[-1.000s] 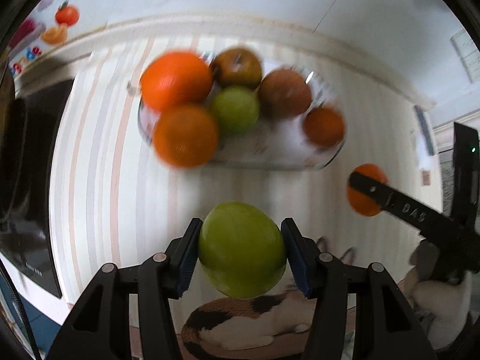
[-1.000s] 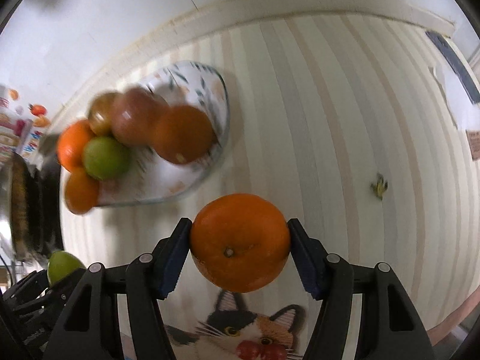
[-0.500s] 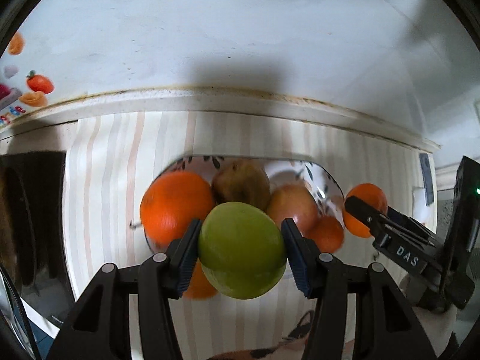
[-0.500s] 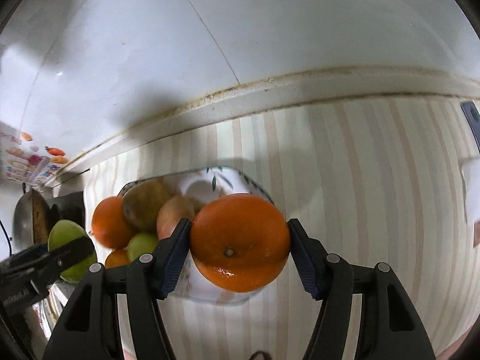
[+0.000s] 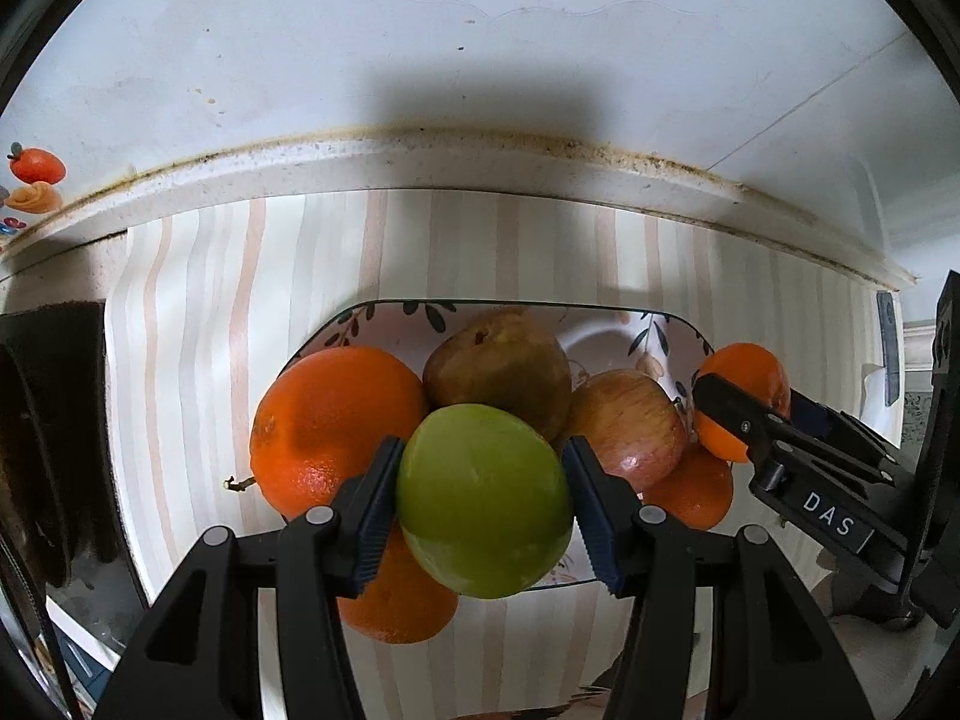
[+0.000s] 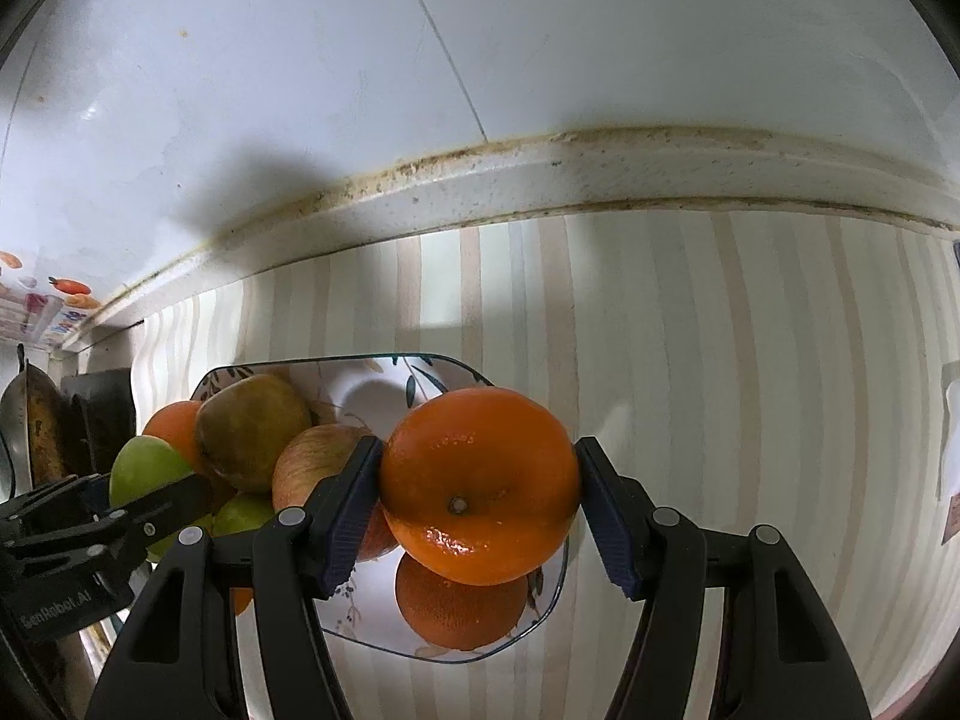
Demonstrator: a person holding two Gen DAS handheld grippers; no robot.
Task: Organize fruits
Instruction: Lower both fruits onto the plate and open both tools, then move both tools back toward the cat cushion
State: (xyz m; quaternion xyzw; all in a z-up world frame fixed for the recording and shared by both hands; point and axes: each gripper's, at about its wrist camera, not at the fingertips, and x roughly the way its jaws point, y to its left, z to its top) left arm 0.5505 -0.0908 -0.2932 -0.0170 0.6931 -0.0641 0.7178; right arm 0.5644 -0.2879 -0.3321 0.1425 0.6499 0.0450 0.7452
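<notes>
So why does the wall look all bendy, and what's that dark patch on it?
Left wrist view: the fisheye lens bows the counter edge; the dark patch is a shadow, likely a hand-held gripper's. Right wrist view: same curve, shadow further left, and glare glints on the held orange. Both pictures are sharp.

a smooth green apple (image 5: 483, 501) sits clamped between the blue pads of the left gripper (image 5: 480, 510), above the fruit in the floral-patterned bowl (image 5: 384, 315). a glossy orange (image 6: 477, 483), stem scar facing the camera, is clamped between the pads of the right gripper (image 6: 480, 507) over the bowl's right part. in the bowl lie a large orange (image 5: 336, 420) at the left, a brownish pear-like fruit (image 5: 501, 369) behind, a red apple (image 5: 630, 426), a second green fruit (image 6: 243, 513) and a smaller orange (image 6: 459, 609).
</notes>
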